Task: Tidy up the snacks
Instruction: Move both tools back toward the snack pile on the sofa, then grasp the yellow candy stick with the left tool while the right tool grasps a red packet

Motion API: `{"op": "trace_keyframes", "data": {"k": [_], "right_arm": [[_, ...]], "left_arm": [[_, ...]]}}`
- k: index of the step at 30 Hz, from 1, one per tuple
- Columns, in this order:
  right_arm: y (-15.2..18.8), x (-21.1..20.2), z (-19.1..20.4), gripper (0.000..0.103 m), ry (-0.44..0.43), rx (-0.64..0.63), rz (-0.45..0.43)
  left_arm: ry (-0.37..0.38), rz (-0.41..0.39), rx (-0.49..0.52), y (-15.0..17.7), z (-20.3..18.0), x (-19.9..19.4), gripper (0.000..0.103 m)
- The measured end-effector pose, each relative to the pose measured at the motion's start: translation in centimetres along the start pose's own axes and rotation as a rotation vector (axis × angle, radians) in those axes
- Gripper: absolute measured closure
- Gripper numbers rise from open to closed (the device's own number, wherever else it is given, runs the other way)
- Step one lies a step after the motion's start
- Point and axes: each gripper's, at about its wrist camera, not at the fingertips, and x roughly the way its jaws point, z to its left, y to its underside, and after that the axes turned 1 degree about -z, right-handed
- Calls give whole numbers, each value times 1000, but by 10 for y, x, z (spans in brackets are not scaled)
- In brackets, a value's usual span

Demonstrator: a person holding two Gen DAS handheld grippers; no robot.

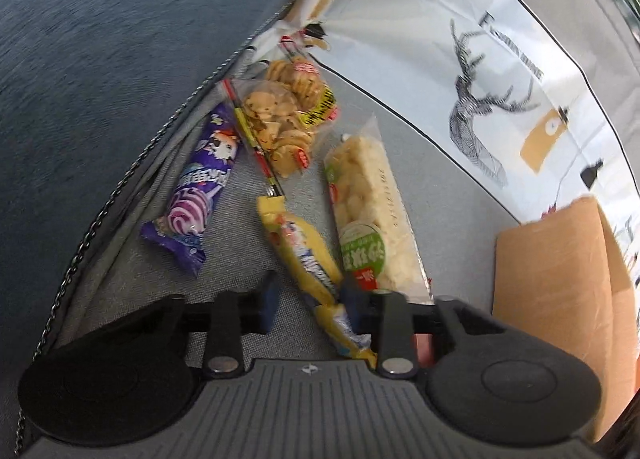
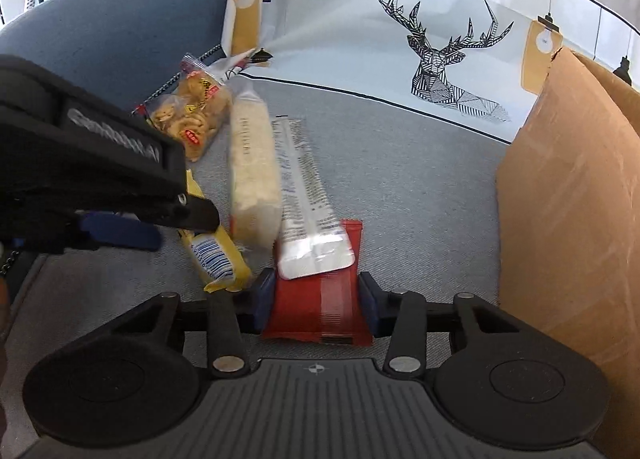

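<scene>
Snacks lie loose on a grey fabric surface (image 2: pixel 420 187) — it looks like a seat cushion rather than a worktop, though the fisheye view makes that uncertain — with a printed deer bag (image 2: pixel 440 59) standing behind them and a brown cardboard box (image 2: pixel 568 199) to the right.

Left gripper (image 1: pixel 310 299): fingers apart, straddling the near end of the yellow wafer packet (image 1: pixel 304 255). One blue pad sits at the packet's right edge; the other stands clear, so no clamp yet. The right wrist view confirms it hanging over the yellow packet's middle.

Right gripper (image 2: pixel 316 299): fingers on either side of the red bar wrapper (image 2: pixel 320 311), pads at or very near its long edges. Whether they press I cannot tell; the wrapper lies flat and unbuckled.

Layout: purple candy packet (image 1: pixel 196 195) far left, by the cushion seam; cookie bags (image 1: pixel 280 115) at the back; rice cracker pack (image 1: pixel 372 215) in the middle, its sealed tail overlapping the red bar's far end — that overlap may drag when the bar lifts.

Judgement: each gripper approaches across the narrow width of a slim packet, the sensible axis for a flat wrapper. The box is likely the destination, being open and just beside the right gripper.
</scene>
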Motion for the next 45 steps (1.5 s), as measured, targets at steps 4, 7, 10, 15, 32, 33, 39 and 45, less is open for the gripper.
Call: {"op": "trace_keyframes", "data": {"k": [4,7,10,15,32,33,39,45], "right_arm": [[5,-7,-5,59,-23,47,11],[11,-17,-6,59,-40,54,21],[20,-31,-3,59,-81,45,47],[39,-59,10,59,-101,-6,54],[77,-92,17,44,-123,-102,93],[77,-89,17,40,-117,-107,97],[74,-75,12,36,-112,-93,115],[74,-73,12,37,-129,-116,112]], "left_arm": [[-3,-28,31,0,-2,-6,86],[18,-43,11,2,5,-16,90],[23,-49,11,8,12,-29,91],[25,-58,49,23,15,-51,94],[33,-48,-22,35,26,-69,62],[20,-33,-45,34,27,-64,55],[-76,-15,-189,22,32,-39,51],[-156,-28,-12,16,1,-19,69]]}}
